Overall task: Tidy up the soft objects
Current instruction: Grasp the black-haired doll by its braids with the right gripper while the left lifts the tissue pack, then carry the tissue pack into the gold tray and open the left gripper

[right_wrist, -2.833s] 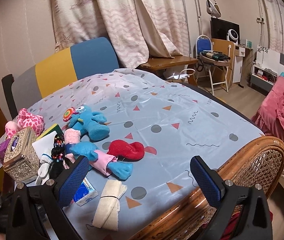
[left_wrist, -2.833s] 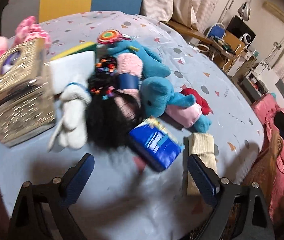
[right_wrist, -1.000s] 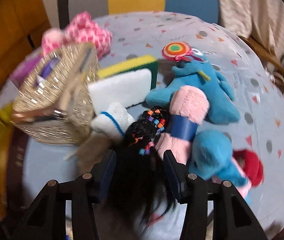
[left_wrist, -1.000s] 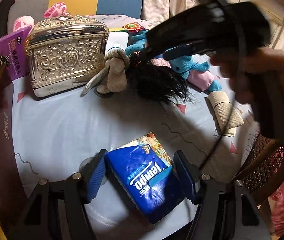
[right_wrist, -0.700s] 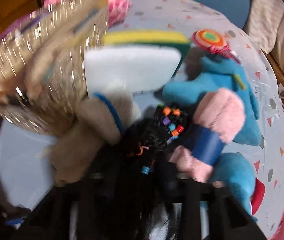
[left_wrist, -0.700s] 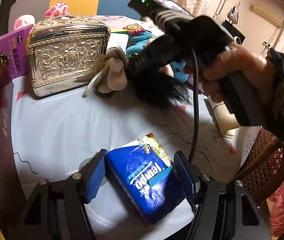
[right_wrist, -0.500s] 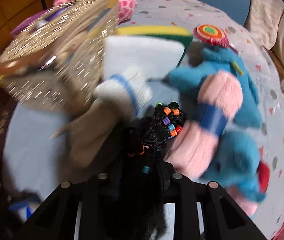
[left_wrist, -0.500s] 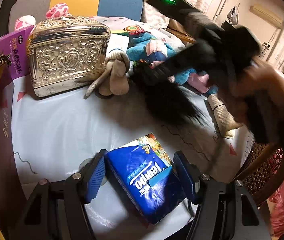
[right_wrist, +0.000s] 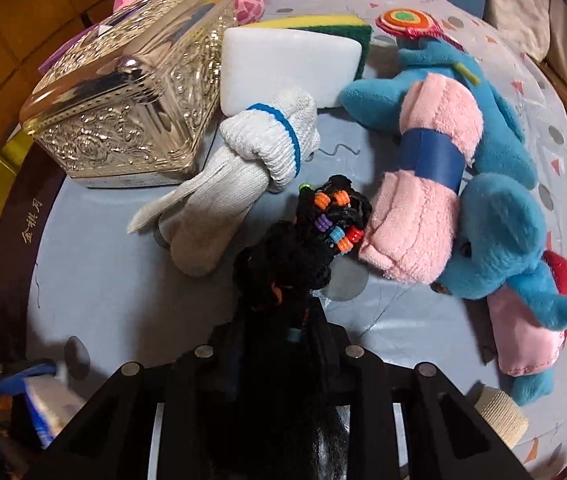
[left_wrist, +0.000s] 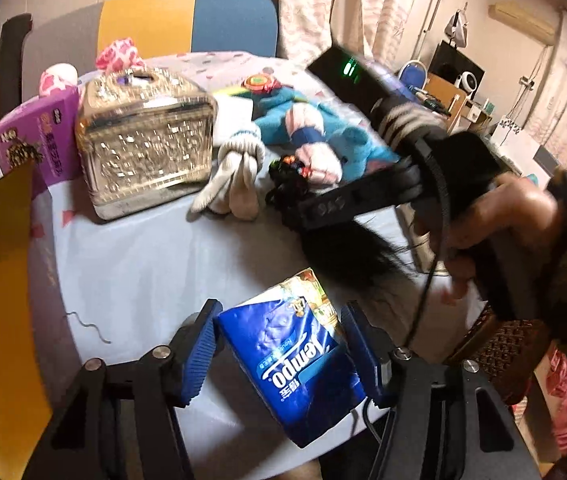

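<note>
My left gripper (left_wrist: 279, 354) is shut on a blue Tempo tissue pack (left_wrist: 289, 364) and holds it at the near edge of the table. My right gripper (right_wrist: 273, 320) is shut on a black hairpiece with coloured beads (right_wrist: 315, 236) and holds it just above the tablecloth; it also shows in the left wrist view (left_wrist: 347, 240), with the hair hanging below the gripper. White rolled gloves (right_wrist: 239, 172), a pink rolled towel (right_wrist: 423, 184) and blue plush toys (right_wrist: 499, 236) lie close around it.
An ornate silver tissue box (right_wrist: 123, 104) stands at the left, with a white sponge (right_wrist: 287, 64) and a yellow-green sponge (right_wrist: 311, 22) behind it. A purple box (left_wrist: 31, 140), a pink plush (left_wrist: 117, 54), a beige bandage roll (right_wrist: 499, 416) and a wicker chair (left_wrist: 495, 344) are around.
My right gripper has closed on the black hairpiece and lifted it a little toward the near side. The left gripper still holds the tissue pack in the same place.
</note>
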The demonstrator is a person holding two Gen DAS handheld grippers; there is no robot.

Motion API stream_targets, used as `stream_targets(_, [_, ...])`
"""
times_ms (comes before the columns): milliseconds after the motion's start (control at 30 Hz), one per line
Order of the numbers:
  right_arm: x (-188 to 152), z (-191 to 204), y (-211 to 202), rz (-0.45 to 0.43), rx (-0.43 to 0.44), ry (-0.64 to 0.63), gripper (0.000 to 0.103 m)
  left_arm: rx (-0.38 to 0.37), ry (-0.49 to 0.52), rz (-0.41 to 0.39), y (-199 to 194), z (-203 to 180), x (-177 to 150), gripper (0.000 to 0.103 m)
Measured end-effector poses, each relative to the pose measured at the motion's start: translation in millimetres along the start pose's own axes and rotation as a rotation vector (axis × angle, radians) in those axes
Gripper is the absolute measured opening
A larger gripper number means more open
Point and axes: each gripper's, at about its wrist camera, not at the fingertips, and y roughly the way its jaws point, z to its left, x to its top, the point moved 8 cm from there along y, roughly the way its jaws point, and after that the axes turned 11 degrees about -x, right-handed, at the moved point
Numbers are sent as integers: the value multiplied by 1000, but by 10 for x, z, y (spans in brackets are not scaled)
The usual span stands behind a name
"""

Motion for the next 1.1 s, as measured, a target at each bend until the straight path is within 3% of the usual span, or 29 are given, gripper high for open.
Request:
stream_targets(167, [-30,-11,6,-16,-9,-16,27,-27,-45,-42,-274,24,78,61])
stream_targets(400, [87,143,97,-25,-18,-28,27,-29,-124,-192,-951,210,373,61])
stream_targets(533, [47,115,61,-33,-35,-46,28,37,-190,-272,-1347,579,526,61])
stream_targets(700, [37,109,63,-41,-51,-67,28,187,-307,-336,-1767,1253,481,61])
stream_targets(867, [42,128,63,-47,-63,-78,28,297,-416,-302,-1847,1862,248,61])
stream_targets(967, [38,117,57,-49,-65,-80,28,307,-494,-261,-1715,2156,181,61])
stream_targets(1100, [37,121,60,-50,-65,-82,28,311,-493,-214,-1425,2302,278,62])
